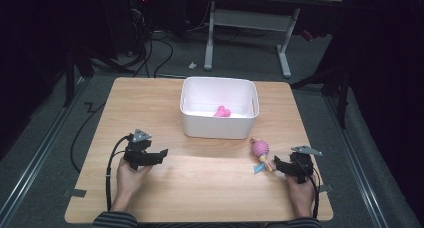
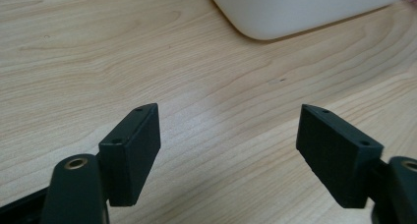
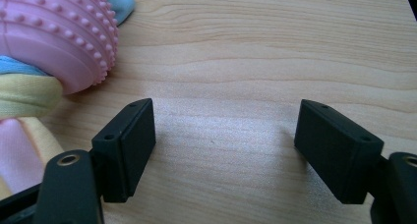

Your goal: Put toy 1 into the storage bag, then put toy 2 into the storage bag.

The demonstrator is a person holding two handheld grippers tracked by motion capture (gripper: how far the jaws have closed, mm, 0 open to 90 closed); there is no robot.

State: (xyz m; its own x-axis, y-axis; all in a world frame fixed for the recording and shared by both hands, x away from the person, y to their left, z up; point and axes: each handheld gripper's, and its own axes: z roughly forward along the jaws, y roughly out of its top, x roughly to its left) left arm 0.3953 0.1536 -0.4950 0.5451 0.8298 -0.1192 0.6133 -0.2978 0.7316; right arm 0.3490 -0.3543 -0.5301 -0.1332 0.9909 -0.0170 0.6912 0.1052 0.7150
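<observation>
**Both grippers low over the table, jaws apart, nothing held**

1. Table. The wooden table carries everything I work with. In the high view my forearms enter from its near edge, one at each near corner.

2. Bin. A white bin stands at the far centre of the table, upright. A small pink object lies inside it, toward the right of its floor. In the left gripper view one rounded corner of the bin sits at the top of the frame, well ahead of my jaws.

3. Left gripper. I hold it at the near left of the table, pointing toward the centre. Its jaws stand apart. In the left gripper view there is bare wood between them, and the pads touch nothing.

4. Right gripper. I hold it at the near right, pointing left toward the toy. Its jaws also stand apart, with bare wood between them in the right gripper view.

5. Toy. The pink studded ball toy with blue, yellow and pink cloth tails lies on the table in front of the bin's right corner, just beside the right gripper's tips. In the right gripper view the toy lies beyond and outside the left-hand jaw, not between the pads.
</observation>
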